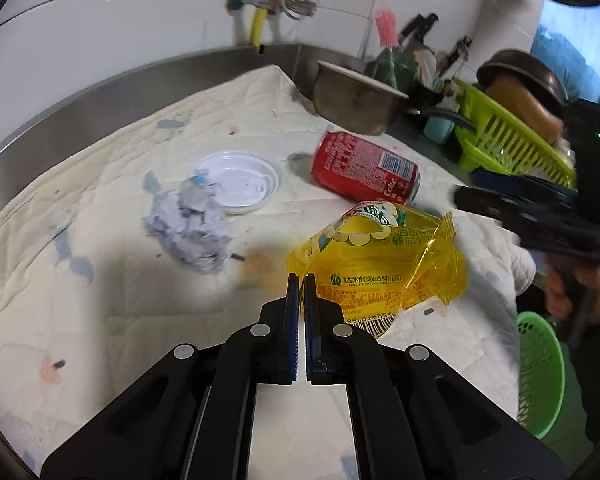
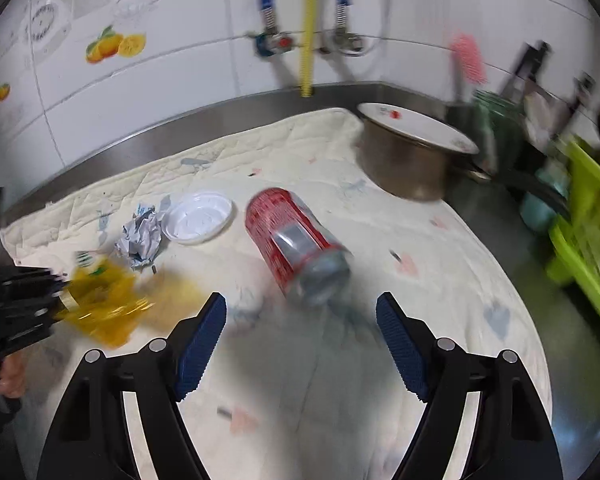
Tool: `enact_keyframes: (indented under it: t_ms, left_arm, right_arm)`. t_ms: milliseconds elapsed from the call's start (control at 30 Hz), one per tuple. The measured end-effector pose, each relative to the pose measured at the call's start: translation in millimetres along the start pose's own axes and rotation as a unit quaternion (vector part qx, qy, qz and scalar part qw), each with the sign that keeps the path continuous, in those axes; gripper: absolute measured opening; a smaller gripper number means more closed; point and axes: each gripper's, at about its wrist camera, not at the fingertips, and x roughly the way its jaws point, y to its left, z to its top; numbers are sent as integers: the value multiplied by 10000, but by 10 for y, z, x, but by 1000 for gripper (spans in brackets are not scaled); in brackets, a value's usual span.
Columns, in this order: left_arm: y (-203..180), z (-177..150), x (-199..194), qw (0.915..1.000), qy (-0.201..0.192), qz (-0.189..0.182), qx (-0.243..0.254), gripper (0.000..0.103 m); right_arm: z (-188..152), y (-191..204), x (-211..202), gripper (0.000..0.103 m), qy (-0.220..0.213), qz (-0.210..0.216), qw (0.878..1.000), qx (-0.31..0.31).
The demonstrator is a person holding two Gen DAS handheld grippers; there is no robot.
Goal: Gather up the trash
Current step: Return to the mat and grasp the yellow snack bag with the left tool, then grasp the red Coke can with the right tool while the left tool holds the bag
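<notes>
White tiled wall [image 2: 188, 60] — steel counter [image 1: 100, 96], quilted cream cloth [image 2: 440, 264], green rack [image 1: 512, 140].

Crumpled yellow plastic wrapper [image 1: 384, 264]: Chinese text "达利食品集团", smaller "DALI FOODS GROUP", partial barcode digits; red aluminium can [image 1: 366, 166] lying on its side: "Coke", barcode

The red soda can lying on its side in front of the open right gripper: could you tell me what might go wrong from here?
1. The red soda can lies on its side on the quilted cloth, so the right gripper could nudge it rolling.
2. The left gripper seems to pinch only an edge of the yellow wrapper, which may slip out.
</notes>
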Motion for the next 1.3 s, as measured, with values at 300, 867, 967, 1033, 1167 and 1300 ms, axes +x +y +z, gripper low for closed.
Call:
enact_keyframes:
  t_ms: [300, 867, 967, 1033, 1167, 1300]
  left_arm:
    - [166, -34, -270, 9998, -103, 118, -110, 1]
    - [142, -90, -379, 9997, -129, 119, -146, 1]
    - [63, -112, -434, 9998, -139, 73, -96, 1]
    - [-24, -129, -496, 9999, -161, 55, -15, 1]
    - [-192, -157, -608, 9997, -223, -65, 57, 1]
    - [-429, -206, -685, 9991, -235, -299, 201, 1]
  right_arm:
    - [352, 281, 657, 75, 654, -127, 9915, -1115]
    - [375, 329, 798, 55, 1018, -706, 9799, -1561]
    - [294, 330, 528, 54, 903, -543, 9872, -1201]
    - [204, 333, 305, 53, 830, -399, 9914, -930]
    - [-16, 355, -158, 53, 632, -214, 9959, -606]
    - [-338, 369, -671, 53, 401, -208, 9983, -364]
